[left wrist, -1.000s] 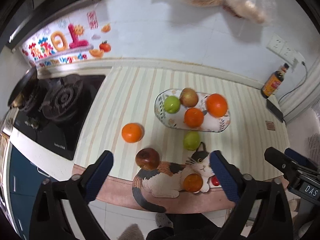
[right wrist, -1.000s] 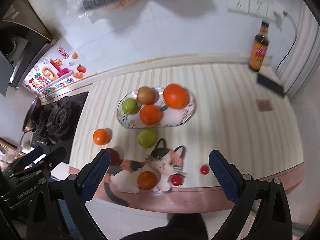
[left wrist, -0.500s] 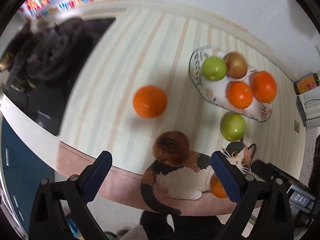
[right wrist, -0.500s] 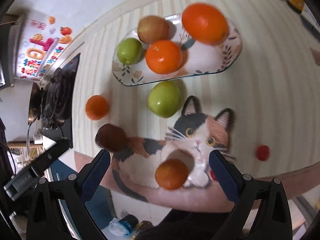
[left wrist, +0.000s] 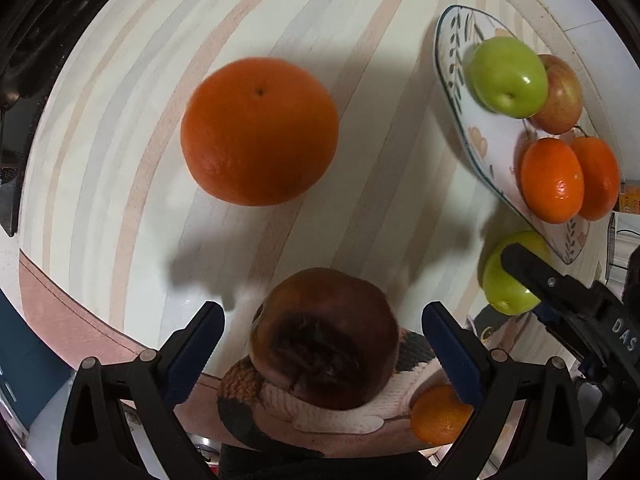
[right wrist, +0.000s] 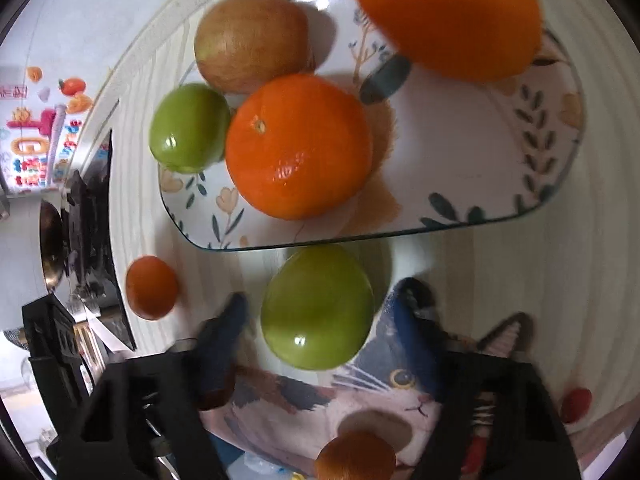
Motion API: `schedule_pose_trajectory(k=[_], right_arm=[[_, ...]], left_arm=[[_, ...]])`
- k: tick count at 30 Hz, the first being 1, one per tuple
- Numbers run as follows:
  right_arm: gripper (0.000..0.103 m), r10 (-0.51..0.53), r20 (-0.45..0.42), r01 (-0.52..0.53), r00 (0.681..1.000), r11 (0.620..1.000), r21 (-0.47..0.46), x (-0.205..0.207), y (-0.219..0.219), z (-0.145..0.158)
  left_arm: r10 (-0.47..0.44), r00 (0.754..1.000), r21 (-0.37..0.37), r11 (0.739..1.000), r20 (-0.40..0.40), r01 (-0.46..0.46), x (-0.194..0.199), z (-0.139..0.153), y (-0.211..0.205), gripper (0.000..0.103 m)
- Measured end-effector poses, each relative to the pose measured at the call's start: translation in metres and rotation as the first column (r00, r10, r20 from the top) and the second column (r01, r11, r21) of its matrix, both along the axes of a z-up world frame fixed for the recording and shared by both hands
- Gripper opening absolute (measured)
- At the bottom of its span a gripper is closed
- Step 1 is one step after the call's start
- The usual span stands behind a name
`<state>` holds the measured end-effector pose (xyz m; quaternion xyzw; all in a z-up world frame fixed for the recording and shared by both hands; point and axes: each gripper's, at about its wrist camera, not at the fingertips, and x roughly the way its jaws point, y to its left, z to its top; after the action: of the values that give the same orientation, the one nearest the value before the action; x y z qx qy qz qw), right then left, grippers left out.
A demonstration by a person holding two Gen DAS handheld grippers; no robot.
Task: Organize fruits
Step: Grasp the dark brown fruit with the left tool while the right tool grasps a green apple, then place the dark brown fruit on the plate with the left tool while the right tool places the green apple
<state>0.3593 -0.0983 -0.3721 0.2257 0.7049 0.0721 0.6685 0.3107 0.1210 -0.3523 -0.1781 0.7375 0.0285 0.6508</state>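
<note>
Left gripper: fingers apart, flanking a dark brown fruit at the bench's front edge, not touching it. Right gripper: fingers apart around a loose green apple just beside the plate. Plate holds two oranges, one green apple, one brownish apple. Loose orange on the striped bench, apart from the plate.

A home kitchen is showing here: a black gas stove is sitting at the end of a striped counter, with a white tiled wall rising behind it and colourful stickers clinging to the tiles. A flower-patterned plate of fruit is resting on the counter, beside a cat-shaped mat.
</note>
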Motion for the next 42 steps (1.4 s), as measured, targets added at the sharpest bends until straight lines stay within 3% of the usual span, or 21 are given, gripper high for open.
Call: schedule_pose_trajectory(k=[1,7,13,16,19,28,38,42], right_arm=[[0.057,0.016,0.018,-0.016,1.0,1.0,-0.014,0.0,0.002,0.002],[0.057,0.161,-0.014,-0.162,0.987,0.983,-0.09,-0.019,0.009,0.004],[0.057,0.164,-0.02,-0.165,0.986,0.982,-0.09,-0.033,0.001,0.0],[0.057,0.163,-0.015,-0.164,0.987,0.981,-0.099,-0.035,0.003,0.0],[0.057,0.165,-0.019,-0.166,0.986,0.981,-0.099,-0.033,0.005,0.0],[0.057,0.179,-0.01,-0.179,0.984,0.979,-0.1,-0.043,0.004,0.006],[0.057,0.082,0.097,-0.079,0.992,0.996,-0.027,-0.032,-0.023,0.052],[0.057,0.037,0.152,-0.03,0.988,0.998,-0.05,-0.01,-0.043,0.073]], left_arm=[[-0.002,1.0,0.0,1.0,0.002,0.002,-0.001,0.0,0.0,0.101],[-0.037,0.999,0.02,0.999,0.027,0.036,-0.001,0.002,-0.003,0.1],[-0.097,0.994,0.039,0.995,0.05,0.095,-0.002,0.007,-0.013,0.081],[-0.133,0.99,0.057,0.99,0.055,0.13,-0.003,0.011,-0.021,0.076],[-0.17,0.983,0.105,0.981,0.063,0.163,-0.008,0.012,-0.03,0.066],[-0.188,0.979,0.137,0.975,0.084,0.175,-0.017,0.02,-0.053,0.064],[-0.21,0.956,0.047,0.978,0.205,0.205,0.014,0.092,-0.083,0.064],[-0.233,0.942,0.06,0.973,0.243,0.225,0.045,0.109,-0.095,0.064]])
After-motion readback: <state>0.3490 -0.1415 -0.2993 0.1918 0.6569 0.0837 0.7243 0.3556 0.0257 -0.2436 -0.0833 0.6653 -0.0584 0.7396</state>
